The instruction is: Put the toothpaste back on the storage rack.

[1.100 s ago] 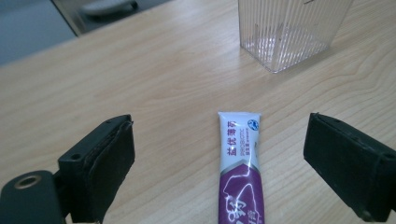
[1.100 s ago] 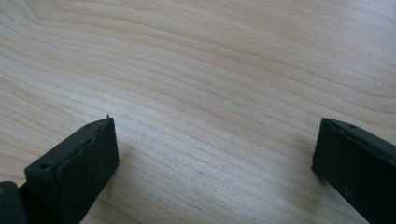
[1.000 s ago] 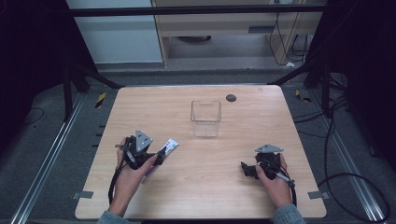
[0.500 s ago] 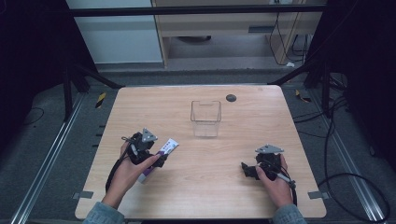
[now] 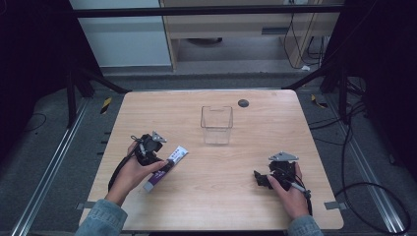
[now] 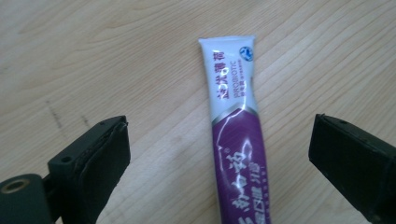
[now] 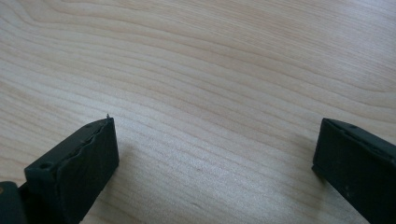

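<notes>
Toothpaste tube (image 6: 237, 140) flat on table (image 5: 206, 211), between left tool (image 6: 219, 154) jaws; clear box (image 5: 216, 124) apart

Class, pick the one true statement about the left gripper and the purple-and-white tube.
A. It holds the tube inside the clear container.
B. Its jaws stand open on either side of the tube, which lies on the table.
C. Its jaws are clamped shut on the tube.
B: in the left gripper view the left gripper has both jaws standing apart from the tube, with bare table in the gaps.

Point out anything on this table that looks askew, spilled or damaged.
Nothing stands out. The toothpaste tube lies flat and intact between the open jaws of the left gripper. The clear container stands upright and empty on the table.
</notes>
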Demonstrator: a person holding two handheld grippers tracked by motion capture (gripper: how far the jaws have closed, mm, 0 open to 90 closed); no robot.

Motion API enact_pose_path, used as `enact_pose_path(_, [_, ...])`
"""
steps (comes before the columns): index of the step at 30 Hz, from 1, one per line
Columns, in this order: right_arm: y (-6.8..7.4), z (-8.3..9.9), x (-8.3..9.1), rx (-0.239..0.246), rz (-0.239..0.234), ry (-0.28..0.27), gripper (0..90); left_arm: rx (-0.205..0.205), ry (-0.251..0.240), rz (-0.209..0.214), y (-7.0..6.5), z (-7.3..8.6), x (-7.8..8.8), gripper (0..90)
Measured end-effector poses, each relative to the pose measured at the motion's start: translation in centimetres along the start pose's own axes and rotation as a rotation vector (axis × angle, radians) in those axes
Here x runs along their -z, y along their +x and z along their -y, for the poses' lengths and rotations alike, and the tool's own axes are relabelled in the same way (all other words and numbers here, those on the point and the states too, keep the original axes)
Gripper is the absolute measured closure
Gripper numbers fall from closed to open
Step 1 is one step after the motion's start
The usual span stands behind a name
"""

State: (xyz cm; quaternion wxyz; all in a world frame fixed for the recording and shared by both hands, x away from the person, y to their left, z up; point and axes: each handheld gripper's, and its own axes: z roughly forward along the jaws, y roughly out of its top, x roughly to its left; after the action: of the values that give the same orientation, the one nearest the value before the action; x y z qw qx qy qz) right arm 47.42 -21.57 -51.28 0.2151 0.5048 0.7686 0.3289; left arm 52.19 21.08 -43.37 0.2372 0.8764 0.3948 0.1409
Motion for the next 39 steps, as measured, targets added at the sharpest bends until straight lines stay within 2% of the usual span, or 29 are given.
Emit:
enact_pose_path(1, [0.0, 0.0, -0.1, -0.001, 0.008, -0.001, 0.3, 0.009, 0.005, 0.022, 0.0, -0.1, -0.2, 5.4])
enact_pose_path(4, [0.1, -0.1, -0.1, -0.006, 0.015, -0.001, 0.3, -0.022, 0.047, 0.009, -0.1, -0.4, -0.8, 7.0])
enact_pose_path(6, [0.1, -0.1, -0.1, -0.006, 0.016, -0.001, 0.3, -0.034, 0.066, 0.019, -0.3, -0.5, -1.2, 7.5])
enact_pose_path(17, [0.1, -0.1, -0.1, -0.006, 0.016, -0.001, 0.4, -0.056, 0.077, 0.019, -0.8, -0.7, -1.5, 11.9])
enact_pose_path(22, [0.1, -0.1, -0.1, -0.011, 0.015, -0.001, 0.4, -0.068, 0.112, 0.006, -0.6, -1.0, -1.7, 15.3])
enact_pose_path(26, [0.1, -0.1, -0.1, -0.008, 0.016, -0.001, 0.4, -0.074, 0.137, 0.012, -0.4, -1.1, -2.0, 18.8])
enact_pose_path(33, [0.1, -0.1, -0.1, -0.007, 0.016, -0.001, 0.4, -0.072, 0.151, 0.012, -0.5, -1.3, -2.6, 24.3])
enact_pose_path(39, [0.1, -0.1, -0.1, -0.008, 0.015, -0.001, 0.4, -0.071, 0.168, 0.027, -0.7, -1.5, -3.4, 29.8])
